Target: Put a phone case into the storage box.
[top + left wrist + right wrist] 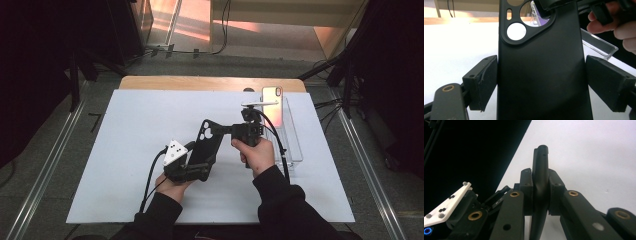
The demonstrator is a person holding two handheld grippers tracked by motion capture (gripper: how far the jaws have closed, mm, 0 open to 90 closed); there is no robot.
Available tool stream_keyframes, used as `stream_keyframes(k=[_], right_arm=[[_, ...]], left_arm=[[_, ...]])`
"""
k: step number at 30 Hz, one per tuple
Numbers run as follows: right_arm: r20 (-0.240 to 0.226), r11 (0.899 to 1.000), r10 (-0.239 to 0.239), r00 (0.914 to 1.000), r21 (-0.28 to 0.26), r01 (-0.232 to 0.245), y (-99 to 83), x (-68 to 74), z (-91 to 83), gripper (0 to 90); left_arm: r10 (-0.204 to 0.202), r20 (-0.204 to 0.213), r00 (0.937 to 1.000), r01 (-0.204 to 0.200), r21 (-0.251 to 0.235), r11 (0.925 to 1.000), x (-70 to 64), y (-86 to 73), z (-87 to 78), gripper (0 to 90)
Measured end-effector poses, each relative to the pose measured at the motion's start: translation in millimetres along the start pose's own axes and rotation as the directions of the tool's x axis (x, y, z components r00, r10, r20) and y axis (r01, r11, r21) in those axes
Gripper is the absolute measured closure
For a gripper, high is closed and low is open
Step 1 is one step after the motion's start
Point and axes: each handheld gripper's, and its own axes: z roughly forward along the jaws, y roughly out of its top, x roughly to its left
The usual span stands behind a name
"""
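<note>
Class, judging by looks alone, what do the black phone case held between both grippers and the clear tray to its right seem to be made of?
Black phone case: likely soft matte rubber or silicone; dull, glare-free, and it bows where the right gripper pinches it. Clear tray: probably hard glossy plastic; see-through, with bright edges.

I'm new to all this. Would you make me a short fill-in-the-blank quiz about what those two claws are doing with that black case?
1. Both claws grip one matte black phone case; the left claw holds its two long ____.
2. The right claw pinches the case's ____ end, beside the camera cutout.
3. The shiny phone stands in a clear plastic ____.
4. The tabletop is ____ in colour.

Missing words: sides; top; tray; white
</note>
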Motion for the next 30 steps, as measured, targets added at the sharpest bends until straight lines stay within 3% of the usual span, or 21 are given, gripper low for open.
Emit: stream_keyframes(k=[7, 9, 11, 15, 21, 26, 30], right_arm=[[-0.032, 1.000, -0.002, 0.9995, -0.009, 0.002, 0.1, 5.7, -4.7, 77.1], [-0.028, 0.999, -0.025, 0.9993, -0.022, 0.025, 0.3, 9.7, -6.8, 77.1], [-0.015, 0.999, -0.044, 0.9989, -0.032, 0.043, 1.3, 13.9, -10.3, 77.2], [0.017, 0.995, -0.082, 0.9965, -0.054, 0.083, 3.7, 17.2, -17.7, 77.1], [0.071, 0.988, -0.139, 0.9877, -0.061, 0.144, 4.2, 17.9, -25.0, 77.0], [0.108, 0.975, -0.214, 0.9708, -0.045, 0.220, 3.7, 20.1, -27.4, 77.0], [0.129, 0.965, -0.256, 0.9581, -0.023, 0.261, 2.2, 20.7, -27.4, 77.0]], left_arm=[[0.011, 0.021, 0.9997, -0.011, 0.010, 0.9999, -1.4, 6.5, -0.3, 12.7], [0.012, 0.004, 0.9999, -0.012, 0.050, 0.9987, -3.0, 10.9, -0.2, 11.2], [0.002, 0.005, 1.0000, -0.002, 0.067, 0.9977, -4.2, 13.9, -0.8, 5.6], [-0.014, 0.043, 0.9990, 0.010, 0.097, 0.9953, -4.1, 18.4, -3.0, 5.7], [-0.022, 0.068, 0.9974, 0.012, 0.144, 0.9895, -2.5, 24.6, -5.6, 13.1], [-0.042, 0.100, 0.9941, 0.021, 0.208, 0.9779, -0.9, 29.2, -5.3, 13.8], [-0.088, 0.114, 0.9895, 0.051, 0.295, 0.9542, 5.1, 31.6, -3.6, 15.4]])
